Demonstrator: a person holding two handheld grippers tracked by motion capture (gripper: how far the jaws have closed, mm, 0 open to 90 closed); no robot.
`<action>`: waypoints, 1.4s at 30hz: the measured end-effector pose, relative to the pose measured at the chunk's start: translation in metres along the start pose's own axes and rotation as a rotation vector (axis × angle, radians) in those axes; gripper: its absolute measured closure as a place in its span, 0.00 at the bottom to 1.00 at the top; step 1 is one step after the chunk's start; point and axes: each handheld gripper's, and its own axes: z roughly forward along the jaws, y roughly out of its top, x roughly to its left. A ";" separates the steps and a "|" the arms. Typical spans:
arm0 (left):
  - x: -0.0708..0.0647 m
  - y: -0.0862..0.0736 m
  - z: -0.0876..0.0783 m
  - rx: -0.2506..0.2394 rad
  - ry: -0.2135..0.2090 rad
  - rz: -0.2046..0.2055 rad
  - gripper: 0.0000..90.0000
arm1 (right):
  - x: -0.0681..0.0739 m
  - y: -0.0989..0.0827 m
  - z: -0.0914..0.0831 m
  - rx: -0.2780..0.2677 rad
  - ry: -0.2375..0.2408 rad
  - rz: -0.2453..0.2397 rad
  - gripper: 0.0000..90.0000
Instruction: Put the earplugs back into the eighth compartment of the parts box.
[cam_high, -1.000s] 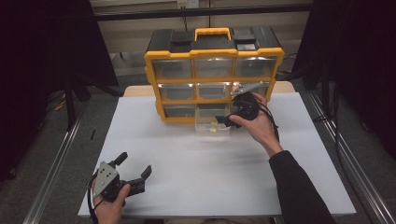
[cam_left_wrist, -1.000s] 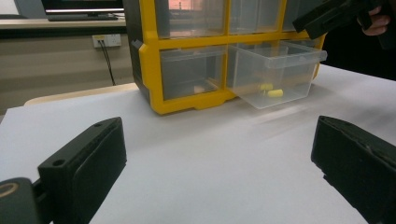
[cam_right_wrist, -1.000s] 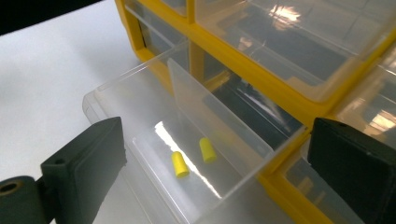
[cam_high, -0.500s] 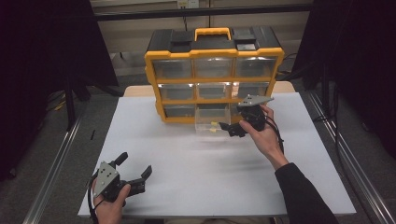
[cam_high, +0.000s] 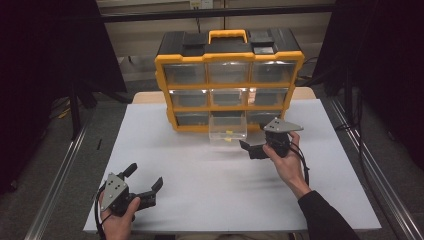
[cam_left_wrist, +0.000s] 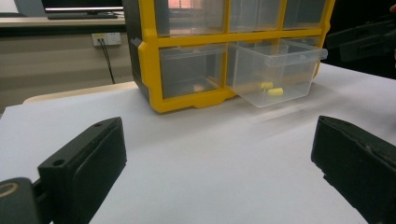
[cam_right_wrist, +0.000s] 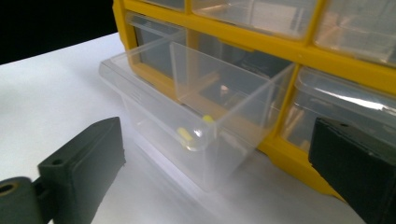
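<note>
White table (cam_high: 210, 170) carries a yellow drawer organizer (cam_high: 229, 80) whose clear bottom-middle drawer (cam_high: 228, 131) is pulled out, small yellow pieces (cam_right_wrist: 185, 136) inside. Right gripper (cam_high: 256, 148) sits just beside the drawer, jaws apart; left gripper (cam_high: 145, 186) rests near the table's front, jaws apart

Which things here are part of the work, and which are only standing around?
Part of the work:
- pulled-out clear drawer
- small yellow pieces inside it
- yellow organizer
- right gripper, open, next to the drawer

Standing around:
- left gripper, open, at the near table edge
- white table
</note>
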 end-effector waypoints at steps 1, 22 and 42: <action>0.000 0.000 0.000 -0.002 -0.001 -0.002 0.04 | 0.001 -0.003 -0.001 -0.010 -0.011 -0.005 0.02; -0.002 0.001 0.001 -0.016 0.005 -0.027 0.04 | 0.006 -0.047 -0.057 -0.111 -0.117 0.086 0.01; -0.003 -0.003 0.001 0.005 0.018 -0.048 0.04 | 0.008 -0.062 -0.101 -0.176 -0.184 0.131 0.01</action>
